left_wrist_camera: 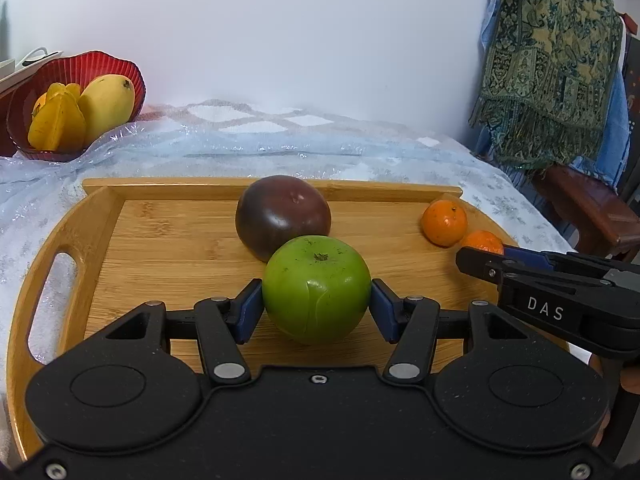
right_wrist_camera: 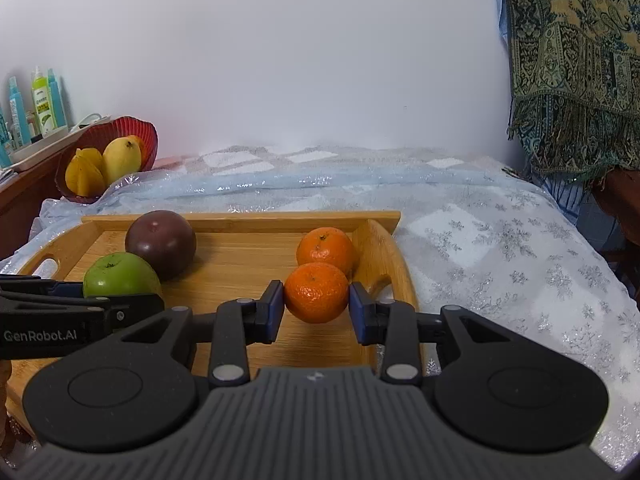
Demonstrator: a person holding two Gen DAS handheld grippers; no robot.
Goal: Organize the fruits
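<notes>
A green apple (left_wrist_camera: 316,288) sits on the wooden tray (left_wrist_camera: 160,240), between the blue pads of my left gripper (left_wrist_camera: 316,308), which touch both its sides. A dark purple fruit (left_wrist_camera: 282,214) lies just behind it. My right gripper (right_wrist_camera: 316,308) is shut on the near orange mandarin (right_wrist_camera: 316,292) at the tray's right end (right_wrist_camera: 380,248). A second mandarin (right_wrist_camera: 326,248) sits right behind it. The green apple (right_wrist_camera: 120,276) and purple fruit (right_wrist_camera: 160,242) also show in the right wrist view.
A red bowl (left_wrist_camera: 120,68) at the back left holds a mango (left_wrist_camera: 106,104) and a starfruit (left_wrist_camera: 58,120). The tray rests on a glittery pale cloth (right_wrist_camera: 500,260). A patterned shawl (left_wrist_camera: 552,60) hangs over a chair at right. Bottles (right_wrist_camera: 44,104) stand far left.
</notes>
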